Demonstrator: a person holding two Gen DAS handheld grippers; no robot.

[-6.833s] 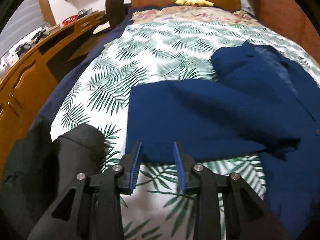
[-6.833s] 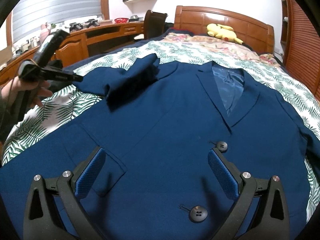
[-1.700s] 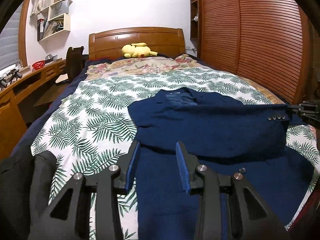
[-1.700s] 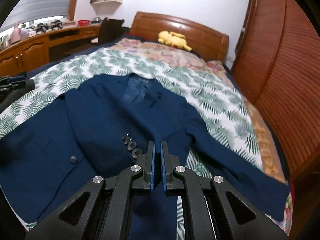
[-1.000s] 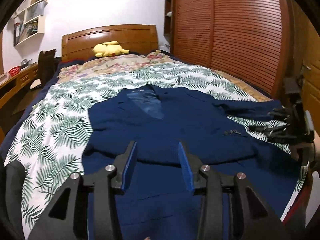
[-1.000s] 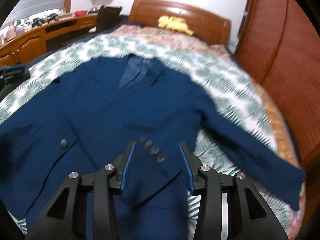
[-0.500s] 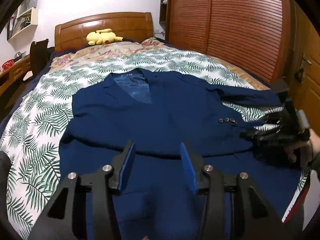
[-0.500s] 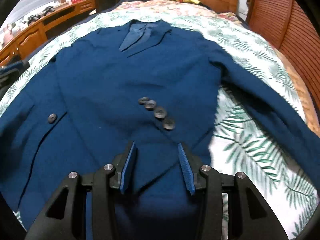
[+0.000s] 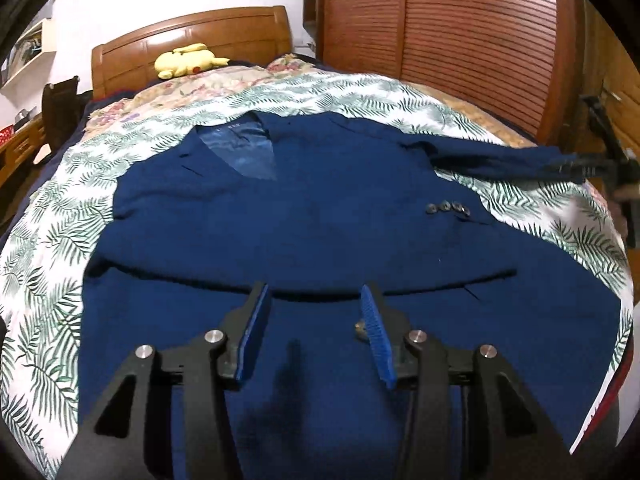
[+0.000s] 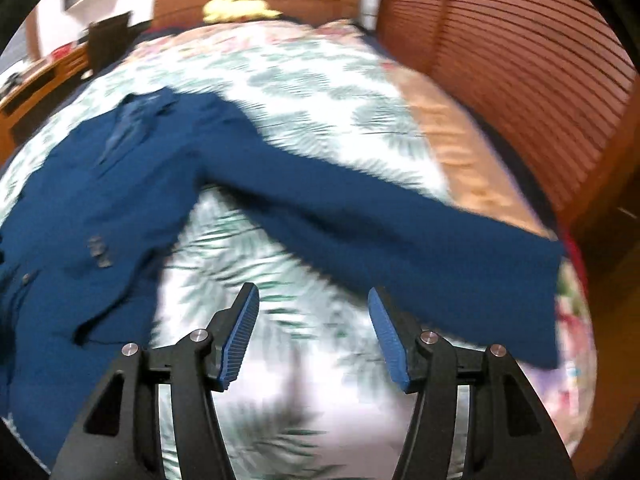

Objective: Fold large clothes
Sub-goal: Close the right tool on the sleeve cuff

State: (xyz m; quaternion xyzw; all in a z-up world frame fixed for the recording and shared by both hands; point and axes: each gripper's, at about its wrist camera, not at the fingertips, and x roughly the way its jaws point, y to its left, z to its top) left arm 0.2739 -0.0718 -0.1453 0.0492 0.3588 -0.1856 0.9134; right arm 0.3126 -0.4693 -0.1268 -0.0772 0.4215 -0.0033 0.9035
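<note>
Bed [image 9: 100,184]: navy jacket [image 9: 304,216] lies front-up across the near half, collar at 12 o'clock. One sleeve [image 9: 448,216] sits folded over the chest, cuff buttons showing; other sleeve [image 10: 392,236] lies stretched out toward 3 o'clock, unfolded. Body fold not started, so roughly a third done by my read. Left tongs [image 9: 314,320] parted, empty, over the hem. Right tongs [image 10: 314,322] opening, nothing between them, beside the free sleeve. Right view motion-blurred; hem cut off at 6 o'clock.
</note>
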